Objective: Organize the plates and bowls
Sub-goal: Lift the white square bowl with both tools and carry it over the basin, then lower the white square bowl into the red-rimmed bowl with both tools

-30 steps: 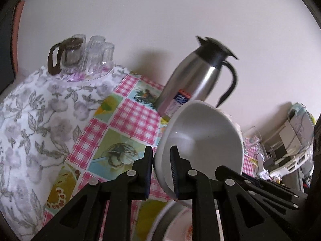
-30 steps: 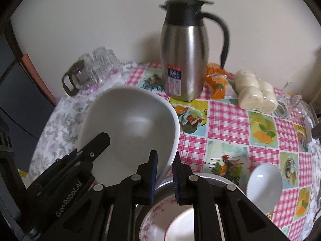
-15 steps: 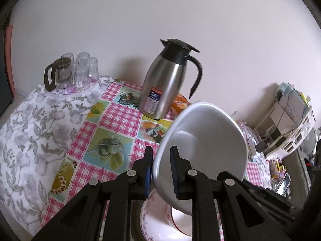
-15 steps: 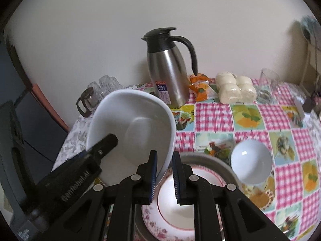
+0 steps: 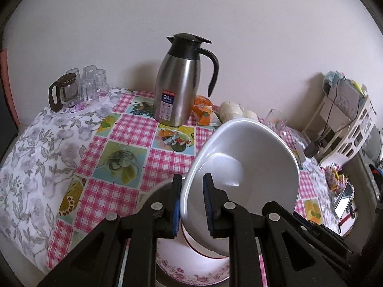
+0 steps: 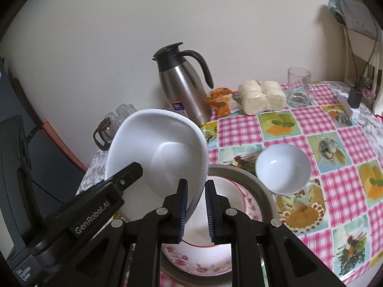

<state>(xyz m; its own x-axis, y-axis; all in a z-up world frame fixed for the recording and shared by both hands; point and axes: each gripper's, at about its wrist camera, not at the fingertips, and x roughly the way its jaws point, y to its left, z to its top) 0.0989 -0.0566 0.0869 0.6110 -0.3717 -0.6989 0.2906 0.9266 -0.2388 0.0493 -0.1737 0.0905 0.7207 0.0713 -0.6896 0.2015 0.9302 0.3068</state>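
White ceramic serving bowl, pinched at opposite rims by our left gripper and right gripper, now lifted higher above the floral plate stack near the table's front edge, awaiting placement.

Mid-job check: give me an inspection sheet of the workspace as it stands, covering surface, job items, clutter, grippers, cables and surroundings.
Surface: table under a pink checked fruit-print cloth, floral cloth at the left end.
Job's things: large white bowl held tilted above a floral-rimmed plate in a grey basin; small white bowl beside the basin.
Clutter: steel thermos jug, glass teapot and tumblers, orange snack packet, wrapped buns, empty glass.
Grippers: left gripper and right gripper each have jaws closed on the large bowl's rim.
Cables: dark cord to a plug at the table's right end.
Surroundings: plain wall; white rack at right.
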